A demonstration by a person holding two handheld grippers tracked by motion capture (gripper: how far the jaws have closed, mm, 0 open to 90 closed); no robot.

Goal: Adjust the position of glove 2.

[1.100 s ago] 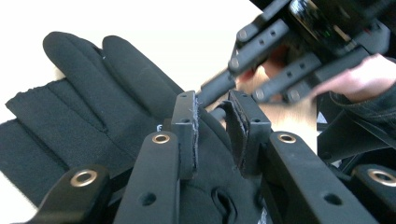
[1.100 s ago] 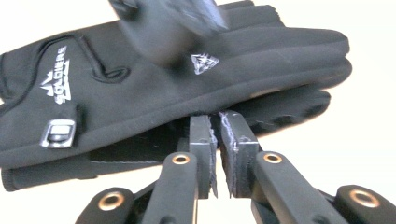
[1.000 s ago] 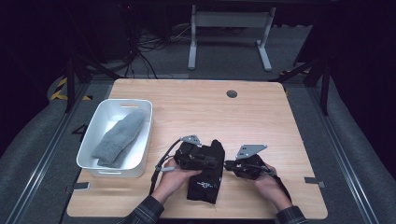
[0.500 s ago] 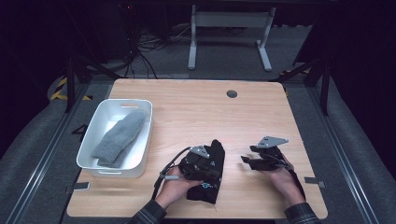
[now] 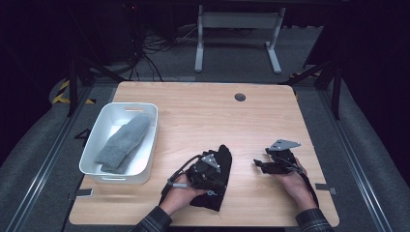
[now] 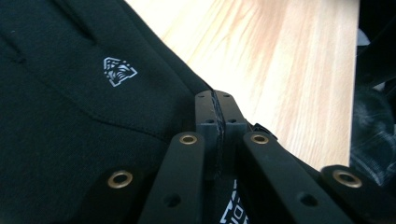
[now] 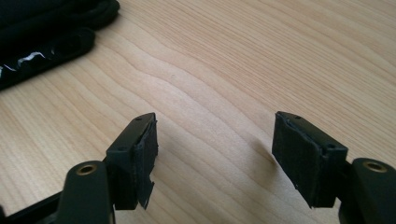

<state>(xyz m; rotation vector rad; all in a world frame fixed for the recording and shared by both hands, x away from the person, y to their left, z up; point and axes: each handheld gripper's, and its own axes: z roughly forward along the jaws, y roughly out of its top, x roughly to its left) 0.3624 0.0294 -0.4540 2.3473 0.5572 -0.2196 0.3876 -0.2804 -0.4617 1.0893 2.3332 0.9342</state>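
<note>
My left gripper [image 5: 208,171] has its jaws pressed together on the black glove [image 5: 220,162] near the table's [image 5: 203,111] front edge (soft dark fabric, small white printed logo). My right gripper's [image 5: 263,164] jaws have just been opening, with nothing between them, over bare wood toward the front right corner.

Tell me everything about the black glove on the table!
The black glove lies flat on the wooden table, near the front edge, right of the white bin. It looks like soft, smooth fabric, with a small white logo and seams showing in the left claw view. Its fingers point away from the person. The left claw is pinched shut on its edge.
</note>
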